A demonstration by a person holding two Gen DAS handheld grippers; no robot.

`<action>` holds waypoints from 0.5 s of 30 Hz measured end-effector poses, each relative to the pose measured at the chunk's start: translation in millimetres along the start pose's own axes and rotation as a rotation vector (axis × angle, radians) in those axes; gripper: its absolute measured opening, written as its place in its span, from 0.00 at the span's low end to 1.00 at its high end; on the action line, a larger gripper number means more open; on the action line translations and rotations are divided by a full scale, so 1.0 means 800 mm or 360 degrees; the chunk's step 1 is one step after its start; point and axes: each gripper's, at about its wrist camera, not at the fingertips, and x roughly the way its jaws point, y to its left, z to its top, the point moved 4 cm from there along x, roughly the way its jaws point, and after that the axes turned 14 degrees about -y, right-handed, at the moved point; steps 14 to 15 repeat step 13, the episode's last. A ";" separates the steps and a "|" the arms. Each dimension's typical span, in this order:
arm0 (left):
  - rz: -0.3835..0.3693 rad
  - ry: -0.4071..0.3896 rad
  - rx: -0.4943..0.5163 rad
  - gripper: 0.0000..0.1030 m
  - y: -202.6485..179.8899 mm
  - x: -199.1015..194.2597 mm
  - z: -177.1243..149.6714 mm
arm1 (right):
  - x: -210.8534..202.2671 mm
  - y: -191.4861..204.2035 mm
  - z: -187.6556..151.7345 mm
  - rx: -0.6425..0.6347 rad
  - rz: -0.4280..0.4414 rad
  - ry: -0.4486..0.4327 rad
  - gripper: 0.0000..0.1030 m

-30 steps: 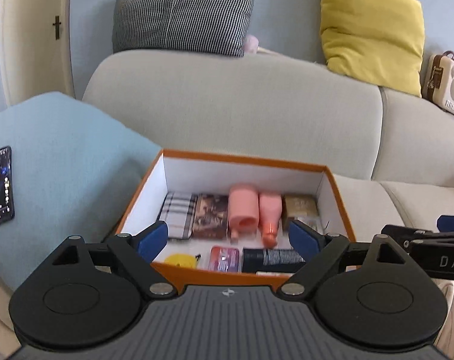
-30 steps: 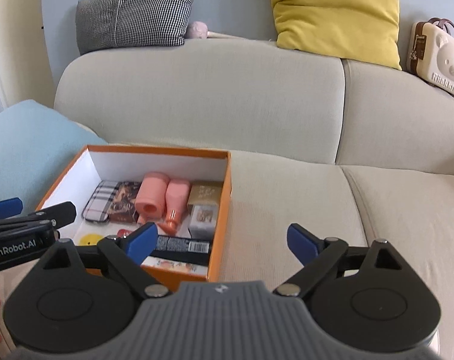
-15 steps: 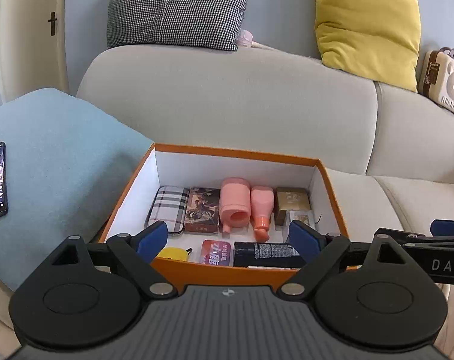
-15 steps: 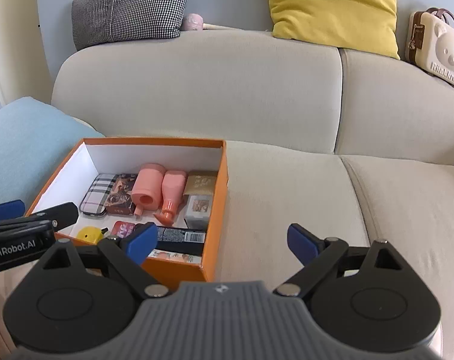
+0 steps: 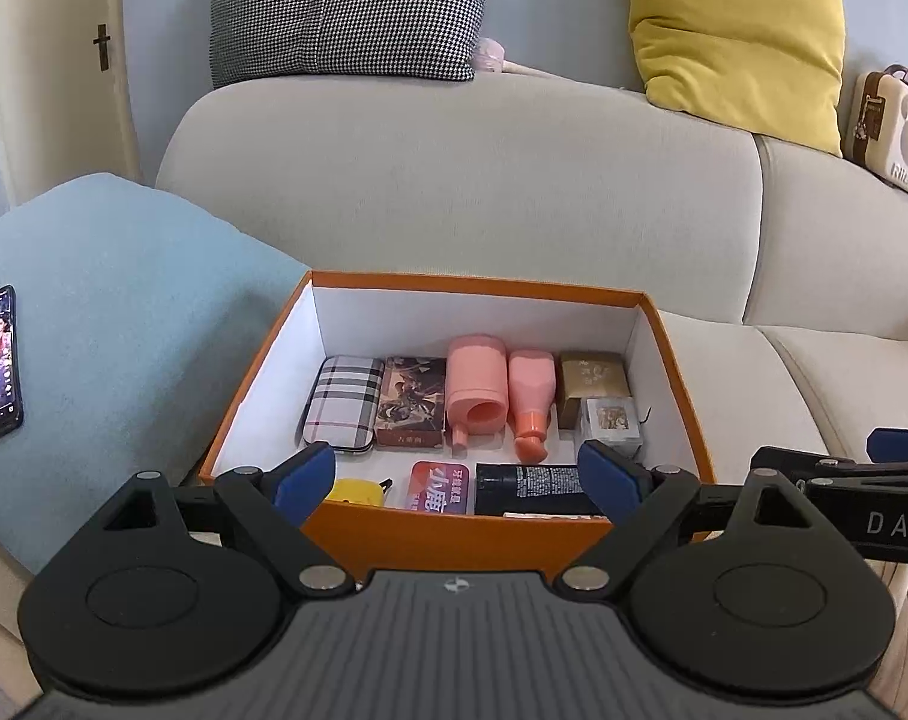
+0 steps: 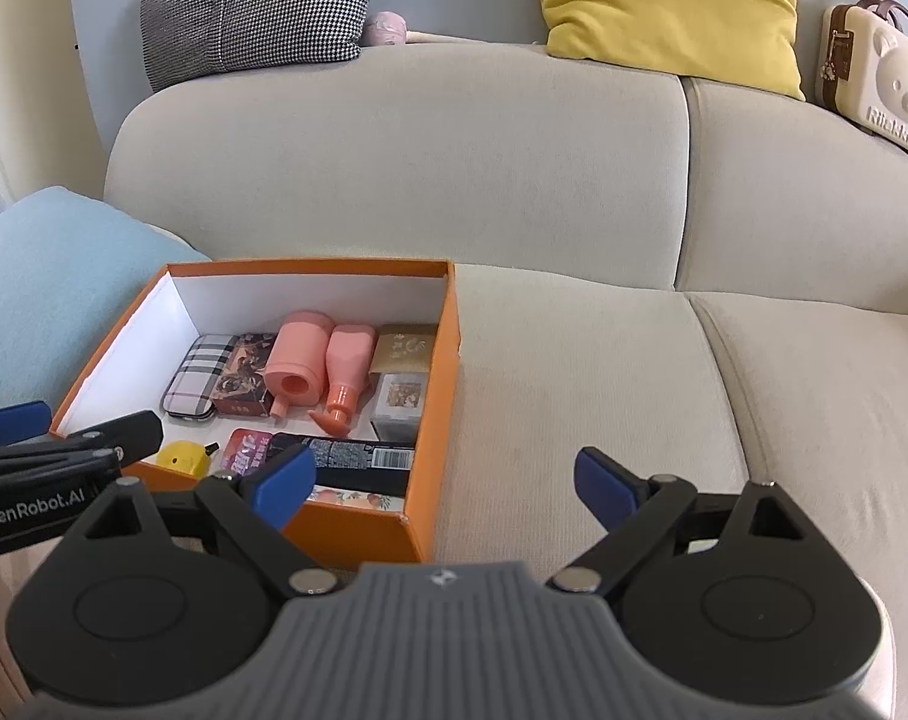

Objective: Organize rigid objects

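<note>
While spread, both grippers (image 5: pixel 457 483) (image 6: pixel 438 483) empty.

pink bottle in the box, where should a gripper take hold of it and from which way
Probably the neck, from straight above. The pink bottle lies flat in the orange box, packed between the pink cup and the gold box, so its body sides look blocked. The narrower neck toward the near wall has room on both sides.

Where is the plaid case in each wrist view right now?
Left wrist view: plaid case lies flat in the orange box, leftmost of the back row, left of centre.
Right wrist view: plaid case lies left of centre, again leftmost of that row.
Shared landmark: the yellow pillow on the sofa back.
</note>
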 end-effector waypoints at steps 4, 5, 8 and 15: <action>-0.0004 0.0005 0.0002 1.00 0.001 0.000 -0.001 | 0.001 0.000 -0.001 0.0004 -0.0003 0.0008 0.90; -0.0004 0.0007 0.0001 1.00 0.002 0.000 -0.001 | 0.001 0.000 0.000 0.0004 -0.0003 0.0008 0.90; -0.0005 0.0006 -0.0005 1.00 0.003 0.000 -0.001 | 0.001 0.000 -0.001 0.0003 -0.0003 0.0011 0.90; -0.0018 0.0007 -0.0005 1.00 0.006 0.002 -0.001 | 0.000 0.000 -0.002 0.0003 -0.0004 0.0014 0.90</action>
